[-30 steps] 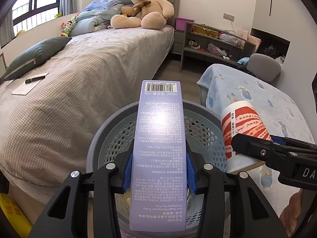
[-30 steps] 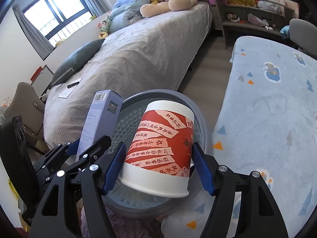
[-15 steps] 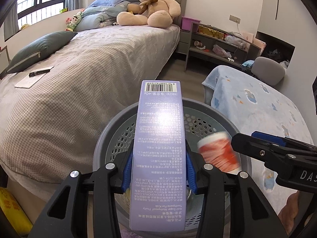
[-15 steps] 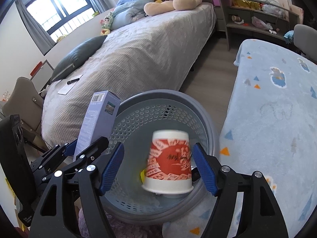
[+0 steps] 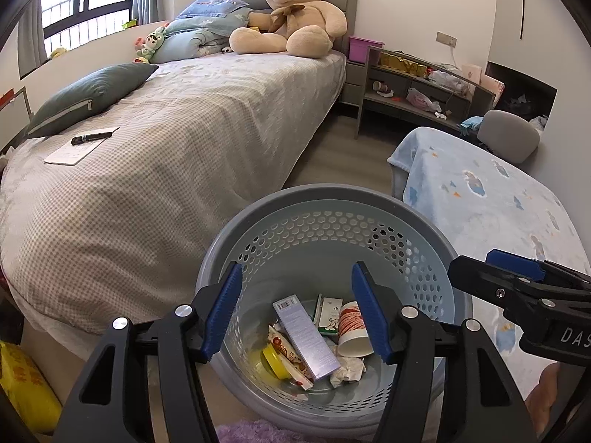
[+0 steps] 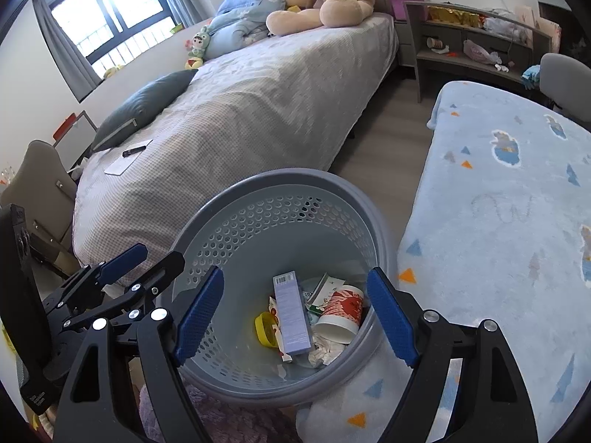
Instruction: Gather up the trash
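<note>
A grey perforated basket (image 5: 332,193) stands on the floor between the bed and a blue blanket. At its bottom, among other scraps, lie a purple toothpaste box (image 5: 306,336) and a red and white paper cup (image 5: 352,326). My left gripper (image 5: 295,280) hovers above the basket with its jaws opening and nothing between the blue pads. The right wrist view shows the same basket (image 6: 295,179), box (image 6: 290,317) and cup (image 6: 341,313). My right gripper (image 6: 295,277) hangs over them, its jaws also opening and empty.
A bed (image 5: 166,140) with a checked cover carries a teddy bear (image 5: 291,14), a grey pillow (image 5: 88,92) and a notepad with a pen (image 5: 83,144). A blue blanket (image 6: 498,203) covers the surface on the right. A grey shelf unit (image 5: 417,96) stands behind.
The purple box left my left gripper and the paper cup left my right gripper. Both dropped into the basket, and both pairs of jaws have spread wider.
</note>
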Demonstrator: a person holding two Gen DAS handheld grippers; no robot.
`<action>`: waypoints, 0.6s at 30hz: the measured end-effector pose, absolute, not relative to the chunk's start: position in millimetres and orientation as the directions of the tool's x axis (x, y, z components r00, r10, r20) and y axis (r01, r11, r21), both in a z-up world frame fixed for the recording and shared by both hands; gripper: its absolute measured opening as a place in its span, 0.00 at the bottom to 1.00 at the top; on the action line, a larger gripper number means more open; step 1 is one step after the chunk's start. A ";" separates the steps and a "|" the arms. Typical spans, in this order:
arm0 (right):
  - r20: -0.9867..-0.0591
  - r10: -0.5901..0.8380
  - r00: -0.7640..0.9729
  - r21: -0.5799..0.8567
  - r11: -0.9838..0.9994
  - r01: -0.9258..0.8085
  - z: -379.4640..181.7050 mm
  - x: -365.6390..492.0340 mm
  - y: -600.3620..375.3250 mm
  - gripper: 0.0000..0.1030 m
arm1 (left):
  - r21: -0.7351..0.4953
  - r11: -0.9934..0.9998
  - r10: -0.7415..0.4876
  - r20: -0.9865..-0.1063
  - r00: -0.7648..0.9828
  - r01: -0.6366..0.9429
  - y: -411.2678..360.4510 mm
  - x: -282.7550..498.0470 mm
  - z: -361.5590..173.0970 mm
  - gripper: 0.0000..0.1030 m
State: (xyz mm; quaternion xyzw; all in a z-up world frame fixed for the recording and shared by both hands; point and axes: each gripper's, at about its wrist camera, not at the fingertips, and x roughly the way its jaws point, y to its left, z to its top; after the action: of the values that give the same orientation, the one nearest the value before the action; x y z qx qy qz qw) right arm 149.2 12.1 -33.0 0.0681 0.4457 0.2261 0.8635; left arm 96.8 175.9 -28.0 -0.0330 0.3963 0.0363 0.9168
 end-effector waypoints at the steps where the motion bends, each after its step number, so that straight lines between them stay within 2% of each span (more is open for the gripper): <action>1: -0.738 0.450 0.503 0.317 0.889 -0.330 -32.7 148.3 12.0 0.76 | -0.029 0.995 0.044 -0.729 0.683 -0.096 175.8 96.2 -27.6 0.59; 18: -0.734 0.393 0.554 0.238 0.913 -0.333 -31.7 134.1 13.6 0.78 | 0.006 0.991 0.098 -0.731 0.675 -0.137 175.5 87.4 -25.8 0.68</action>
State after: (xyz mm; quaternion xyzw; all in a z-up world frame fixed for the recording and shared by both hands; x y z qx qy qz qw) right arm 134.1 13.6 -31.7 0.0355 0.4248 0.2061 0.8808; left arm 87.4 175.5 -25.8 -0.0248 0.3979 0.0642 0.9149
